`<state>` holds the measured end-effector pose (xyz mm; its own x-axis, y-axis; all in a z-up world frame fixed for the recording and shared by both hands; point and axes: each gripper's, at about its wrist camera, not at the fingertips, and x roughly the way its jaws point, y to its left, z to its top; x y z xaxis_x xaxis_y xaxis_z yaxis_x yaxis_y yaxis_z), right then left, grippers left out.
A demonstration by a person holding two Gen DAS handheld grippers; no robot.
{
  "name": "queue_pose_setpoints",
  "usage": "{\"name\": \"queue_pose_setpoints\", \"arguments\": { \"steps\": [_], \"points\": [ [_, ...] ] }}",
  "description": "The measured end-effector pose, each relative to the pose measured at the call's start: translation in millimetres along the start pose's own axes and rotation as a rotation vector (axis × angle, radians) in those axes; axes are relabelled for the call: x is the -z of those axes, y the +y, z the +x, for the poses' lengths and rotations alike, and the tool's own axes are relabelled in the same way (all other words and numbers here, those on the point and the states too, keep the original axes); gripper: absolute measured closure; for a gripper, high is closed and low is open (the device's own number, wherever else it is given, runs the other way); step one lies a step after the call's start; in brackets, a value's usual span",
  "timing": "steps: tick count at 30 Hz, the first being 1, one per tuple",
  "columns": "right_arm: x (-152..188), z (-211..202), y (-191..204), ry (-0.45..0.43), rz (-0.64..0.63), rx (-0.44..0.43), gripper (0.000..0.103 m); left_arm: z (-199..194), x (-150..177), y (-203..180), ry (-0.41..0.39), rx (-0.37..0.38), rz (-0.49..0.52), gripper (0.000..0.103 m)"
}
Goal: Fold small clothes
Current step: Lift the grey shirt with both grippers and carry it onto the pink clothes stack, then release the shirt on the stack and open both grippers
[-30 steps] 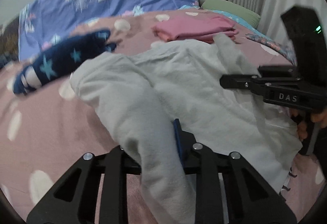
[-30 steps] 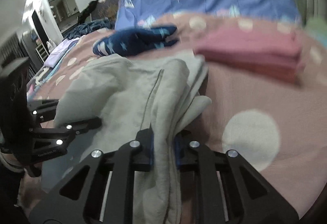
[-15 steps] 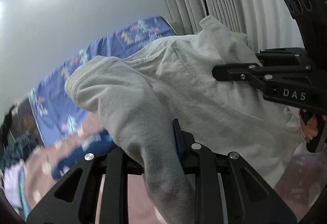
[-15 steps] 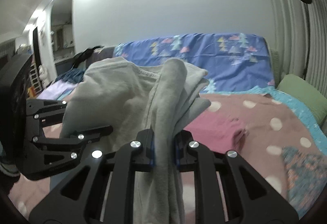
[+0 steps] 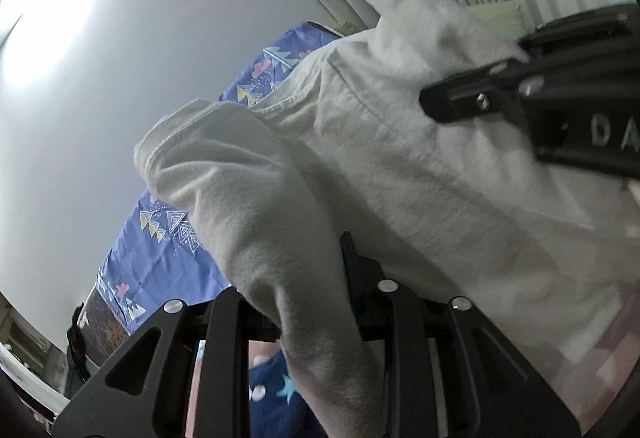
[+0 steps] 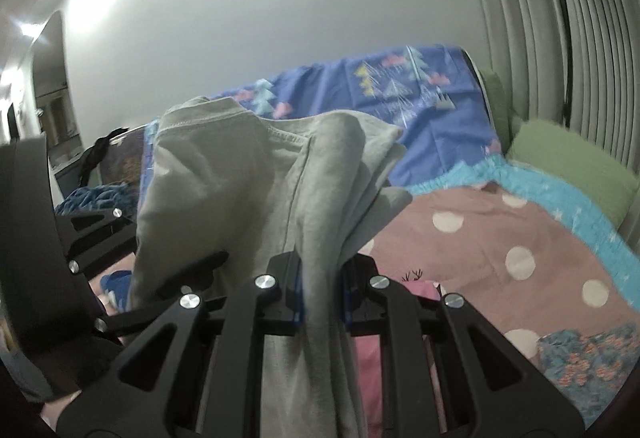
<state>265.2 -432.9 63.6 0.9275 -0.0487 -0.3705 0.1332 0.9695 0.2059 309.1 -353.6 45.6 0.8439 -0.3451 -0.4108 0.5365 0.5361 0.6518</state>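
Now the pale grey garment (image 5: 400, 158), earlier low over the bed (image 6: 500, 238), fills mid-frame against the wall, pinched by the right gripper (image 6: 320, 294), while the left gripper (image 5: 312, 302), loosening slightly, also grips it.

We find our right gripper (image 6: 322, 290) closed tight on a bunched fold of the pale garment (image 6: 224, 174), which is raised. Our left gripper (image 5: 308, 302) has cloth draped through its jaws; they have just been opening, and the grip looks slack.
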Motion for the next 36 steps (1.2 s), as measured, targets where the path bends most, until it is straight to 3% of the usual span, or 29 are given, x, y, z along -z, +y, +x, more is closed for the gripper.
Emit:
{"name": "queue_pose_setpoints", "arguments": {
  "steps": [2,3,4,5,6,7,9,11,13,15,17,19,24,29,36],
  "points": [
    [7.0,27.4,-16.0,0.018,0.035,0.031,0.086,24.1,4.2,-6.7,-0.004,-0.032,0.013,0.057],
    [10.6,38.0,-21.7,0.023,0.038,0.048,0.081,42.1,10.8,-12.1,0.01,-0.081,0.019,0.037],
    [20.6,55.5,-30.1,0.032,0.026,0.098,0.047,50.8,15.6,-16.1,0.03,-0.111,0.018,0.029],
    [30.7,68.2,-36.4,0.061,0.017,0.158,0.026,63.0,25.4,-20.3,0.063,-0.114,0.002,0.029],
    [49.4,87.2,-48.3,0.141,0.012,0.239,0.021,72.6,36.4,-23.8,0.099,-0.082,-0.022,0.029],
    [62.3,96.9,-55.4,0.196,0.014,0.253,0.028,83.4,52.6,-29.6,0.153,-0.012,-0.058,0.029],
    [98.5,112.3,-74.1,0.31,0.053,0.23,0.03,98.0,82.6,-49.1,0.243,0.112,-0.065,0.03],
    [132.8,105.8,-98.0,0.313,0.208,0.146,0.029,92.2,104.2,-55.1,0.161,0.103,-0.095,0.031],
    [142.8,91.7,-114.1,0.318,0.373,0.107,0.025,89.2,114.2,-48.8,0.174,0.13,-0.216,0.034],
    [149.7,79.5,-114.7,0.297,0.414,0.108,0.025,85.5,124.9,-42.5,0.192,0.146,-0.298,0.034],
    [154.1,60.7,-104.0,0.246,0.375,0.145,0.024,69.1,130.7,-46.5,0.198,0.148,-0.342,0.033],
    [161.4,39.7,-92.1,0.224,0.349,0.167,0.02,48.1,140.2,-50.4,0.206,0.166,-0.399,0.027],
    [189.4,-33.6,-69.2,0.169,0.328,0.202,0.015,-29.2,147.3,-66.9,0.13,0.205,-0.496,0.012],
    [208.7,-128.2,-32.8,0.075,0.168,0.281,0.009,-128.9,151.8,-66.6,0.003,0.212,-0.544,0.001],
    [224.7,-237.8,-2.6,-0.049,0.178,0.316,0.004,-236.7,150.7,-73.4,-0.097,0.151,-0.541,0.001]
  ]
}}
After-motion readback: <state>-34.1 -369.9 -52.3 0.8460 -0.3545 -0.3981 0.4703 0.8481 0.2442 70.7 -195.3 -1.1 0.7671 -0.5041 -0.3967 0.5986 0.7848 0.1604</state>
